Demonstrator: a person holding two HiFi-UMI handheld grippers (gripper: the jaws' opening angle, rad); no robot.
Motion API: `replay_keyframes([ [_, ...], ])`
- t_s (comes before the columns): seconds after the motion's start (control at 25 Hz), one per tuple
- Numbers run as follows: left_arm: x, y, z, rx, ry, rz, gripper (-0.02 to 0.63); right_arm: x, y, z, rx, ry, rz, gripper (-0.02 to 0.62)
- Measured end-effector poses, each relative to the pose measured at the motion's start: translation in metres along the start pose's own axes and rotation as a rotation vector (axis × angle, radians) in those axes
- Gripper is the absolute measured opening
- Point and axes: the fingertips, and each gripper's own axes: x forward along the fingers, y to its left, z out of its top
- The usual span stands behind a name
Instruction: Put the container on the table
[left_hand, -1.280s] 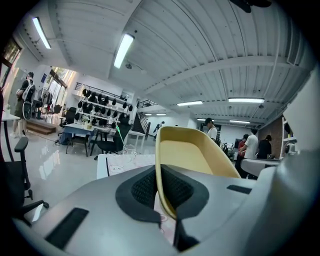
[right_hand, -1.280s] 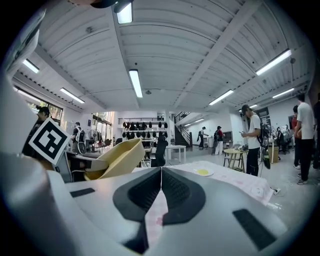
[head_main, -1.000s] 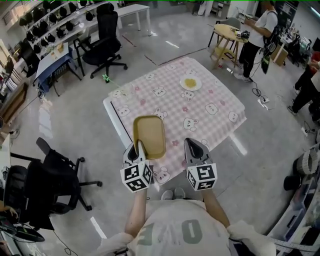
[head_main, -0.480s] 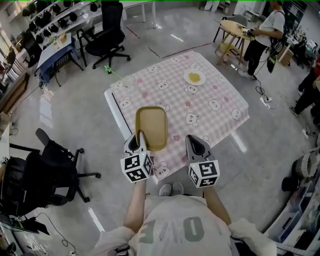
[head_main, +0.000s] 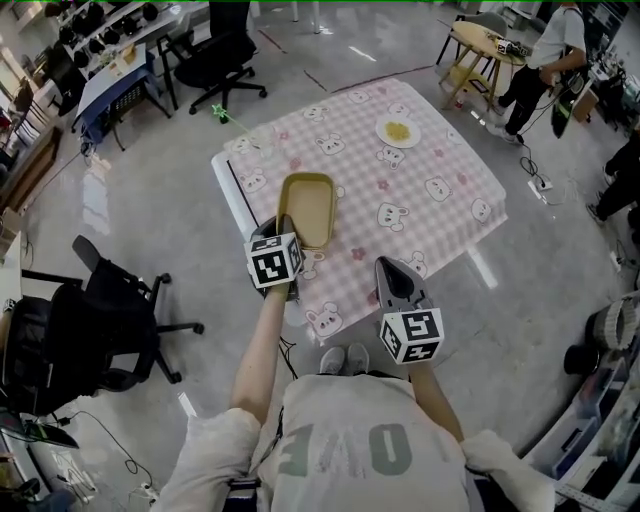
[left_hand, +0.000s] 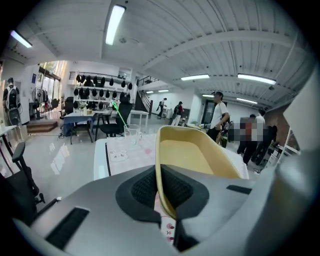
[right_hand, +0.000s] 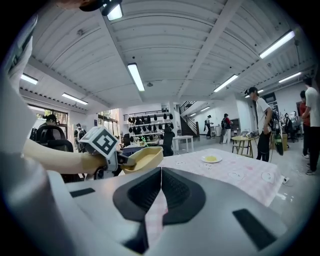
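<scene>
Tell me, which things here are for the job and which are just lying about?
For the job:
- yellow container, pinched at its rim by the left claw
- table with the pink bunny cloth

Just lying about:
- plate of yellow food on the table
- black office chair on the floor
- right claw, shut and empty

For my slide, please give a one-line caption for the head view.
Left gripper holds a yellow container by its rim over the pink checked table; right gripper is shut and empty.

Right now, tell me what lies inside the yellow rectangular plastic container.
The yellow container looks empty; its near end is covered by the left gripper gripping the rim.
</scene>
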Motion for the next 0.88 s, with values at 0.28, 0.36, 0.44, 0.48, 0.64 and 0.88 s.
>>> replay_keyframes([
  [0.28, 0.050, 0.016, -0.033, 0.004, 0.198, 0.025, 0.028, -0.011, -0.004, -0.009, -0.009, 0.015, -0.026, 0.029],
  [0.36, 0.060, 0.020, -0.040, 0.009, 0.242, 0.037, 0.028, -0.014, -0.008, -0.011, 0.005, 0.019, -0.037, 0.029],
  [0.44, 0.067, 0.021, -0.045, 0.020, 0.269, 0.045, 0.028, -0.018, -0.013, -0.013, 0.013, 0.027, -0.052, 0.029],
  [0.48, 0.070, 0.021, -0.047, 0.030, 0.279, 0.048, 0.028, -0.019, -0.016, -0.015, 0.014, 0.032, -0.059, 0.029],
  [0.64, 0.078, 0.018, -0.056, 0.066, 0.318, 0.049, 0.028, -0.026, -0.023, -0.018, 0.025, 0.040, -0.082, 0.029],
  [0.88, 0.086, 0.014, -0.066, 0.081, 0.346, 0.037, 0.028, -0.036, -0.033, -0.023, 0.040, 0.048, -0.122, 0.029],
])
